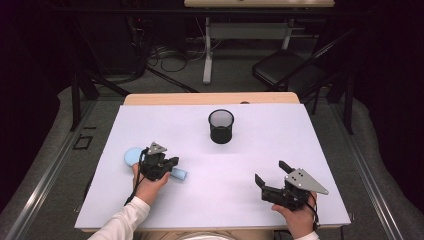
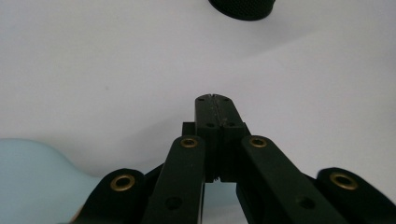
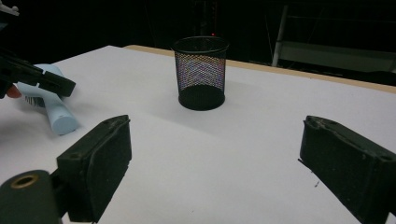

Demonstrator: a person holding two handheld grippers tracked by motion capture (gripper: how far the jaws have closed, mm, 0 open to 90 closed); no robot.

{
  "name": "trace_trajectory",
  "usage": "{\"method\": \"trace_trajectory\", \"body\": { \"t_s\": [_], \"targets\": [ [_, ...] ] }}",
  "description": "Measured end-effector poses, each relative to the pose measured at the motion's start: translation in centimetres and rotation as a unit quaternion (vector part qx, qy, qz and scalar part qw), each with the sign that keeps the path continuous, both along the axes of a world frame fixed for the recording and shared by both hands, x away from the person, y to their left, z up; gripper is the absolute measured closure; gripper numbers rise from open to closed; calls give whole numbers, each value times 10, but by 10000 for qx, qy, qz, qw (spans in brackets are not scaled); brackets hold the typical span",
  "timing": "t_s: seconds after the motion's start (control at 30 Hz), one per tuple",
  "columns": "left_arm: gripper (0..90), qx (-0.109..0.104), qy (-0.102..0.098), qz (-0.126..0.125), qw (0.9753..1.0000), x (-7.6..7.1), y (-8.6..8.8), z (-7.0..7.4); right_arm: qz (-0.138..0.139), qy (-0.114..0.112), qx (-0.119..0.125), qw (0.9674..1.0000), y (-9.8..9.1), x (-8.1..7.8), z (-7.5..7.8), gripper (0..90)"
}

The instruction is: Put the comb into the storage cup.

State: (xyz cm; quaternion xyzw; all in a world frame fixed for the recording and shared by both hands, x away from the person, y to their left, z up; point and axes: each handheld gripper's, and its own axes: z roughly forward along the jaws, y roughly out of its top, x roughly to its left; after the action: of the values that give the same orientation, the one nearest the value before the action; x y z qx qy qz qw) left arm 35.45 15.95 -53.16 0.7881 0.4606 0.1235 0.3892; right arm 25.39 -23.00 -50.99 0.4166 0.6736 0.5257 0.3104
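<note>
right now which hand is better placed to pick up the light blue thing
Left. The left gripper sits right over the light blue object, though its jaws are shut with nothing between them. The right gripper is open but rests across the table, well away from it.

This looked like a lab or recording studio. The worktop (image 1: pixel 150 210) was covered by a plain white sheet and ringed by dark curtains. At twelve o'clock stood a height-adjustable desk (image 1: pixel 250 30) with loose cables (image 1: pixel 165 57) on grey carpet; at one o'clock, a folding chair (image 1: pixel 285 70).
</note>
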Motion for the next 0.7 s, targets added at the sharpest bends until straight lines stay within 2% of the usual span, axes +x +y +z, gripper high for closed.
{"method": "trace_trajectory", "body": {
  "t_s": [0.27, 0.47, 0.7],
  "targets": [
    [900, 171, 206, -113, 9996, 2, -15, -6, -23, 13, 39, 10000, -2, 0, 0, 88],
    [900, 303, 300, -219, 9989, 3, -23, -10, -28, 41, 60, 10000, -3, 0, 0, 89],
    [900, 340, 347, -230, 9986, 3, -29, -13, -28, 50, 86, 9999, -4, 1, 0, 89]
  ]
}}
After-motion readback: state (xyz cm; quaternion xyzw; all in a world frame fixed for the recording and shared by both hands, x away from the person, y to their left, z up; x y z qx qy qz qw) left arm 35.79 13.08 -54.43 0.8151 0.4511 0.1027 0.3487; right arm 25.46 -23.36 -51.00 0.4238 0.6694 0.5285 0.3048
